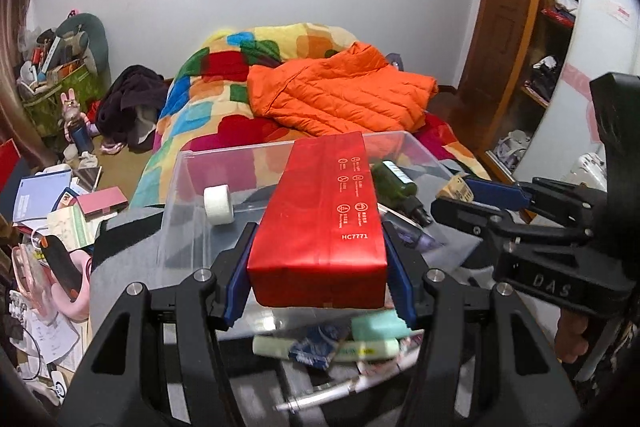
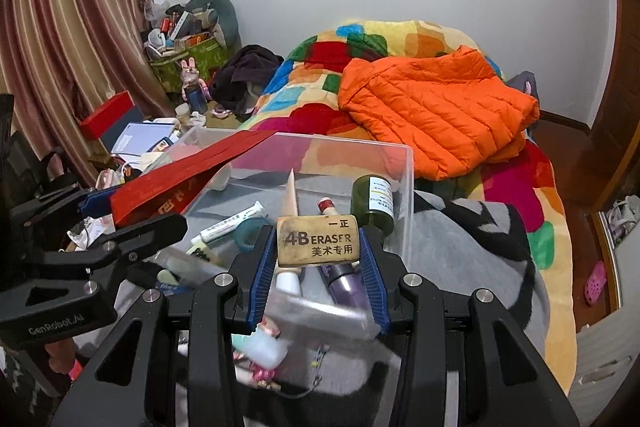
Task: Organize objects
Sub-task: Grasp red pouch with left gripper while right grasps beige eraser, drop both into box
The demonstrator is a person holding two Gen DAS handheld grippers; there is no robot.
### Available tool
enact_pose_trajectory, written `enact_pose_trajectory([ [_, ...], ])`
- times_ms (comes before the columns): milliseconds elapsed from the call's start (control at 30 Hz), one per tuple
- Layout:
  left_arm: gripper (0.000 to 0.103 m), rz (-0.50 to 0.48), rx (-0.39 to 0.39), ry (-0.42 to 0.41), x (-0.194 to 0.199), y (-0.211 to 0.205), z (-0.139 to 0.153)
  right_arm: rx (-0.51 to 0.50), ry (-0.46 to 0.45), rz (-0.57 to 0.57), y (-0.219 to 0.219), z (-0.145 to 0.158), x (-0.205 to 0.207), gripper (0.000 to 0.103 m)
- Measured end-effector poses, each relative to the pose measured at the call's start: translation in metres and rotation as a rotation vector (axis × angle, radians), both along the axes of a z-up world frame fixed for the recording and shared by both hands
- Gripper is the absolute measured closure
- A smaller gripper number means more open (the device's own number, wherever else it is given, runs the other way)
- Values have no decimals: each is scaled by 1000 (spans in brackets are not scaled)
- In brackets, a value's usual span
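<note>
My left gripper is shut on a long red box and holds it over a clear plastic bin on the bed. My right gripper is shut on a tan 4B eraser above the same bin. The bin holds a green bottle, a purple bottle, a white tube, a tape roll and other small items. The red box also shows in the right wrist view, with the left gripper at the left. The right gripper shows in the left wrist view.
The bin rests on a grey and black cloth on a bed with a patchwork blanket and an orange jacket. Books and clutter lie at the left. A wooden shelf stands at the right.
</note>
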State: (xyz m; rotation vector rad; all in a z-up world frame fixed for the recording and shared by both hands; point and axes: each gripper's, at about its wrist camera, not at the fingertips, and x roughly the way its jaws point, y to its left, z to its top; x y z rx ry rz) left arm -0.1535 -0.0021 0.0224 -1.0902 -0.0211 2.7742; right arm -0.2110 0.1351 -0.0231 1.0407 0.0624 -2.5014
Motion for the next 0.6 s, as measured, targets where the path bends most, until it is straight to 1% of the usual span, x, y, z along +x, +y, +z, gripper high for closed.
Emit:
enact_pose_trajectory([
  [167, 45, 17, 18, -45, -21, -6, -8, 9, -41, -3, -6, -12, -18, 65],
  [300, 45, 25, 4, -51, -27, -4, -12, 15, -71, 1, -11, -21, -26, 65],
  [467, 45, 17, -23, -53, -28, 0, -14, 51, -60, 10, -18, -25, -23, 65],
  [600, 44, 10, -36, -41, -20, 2, -11, 62, -44, 18, -19, -22, -18, 65],
])
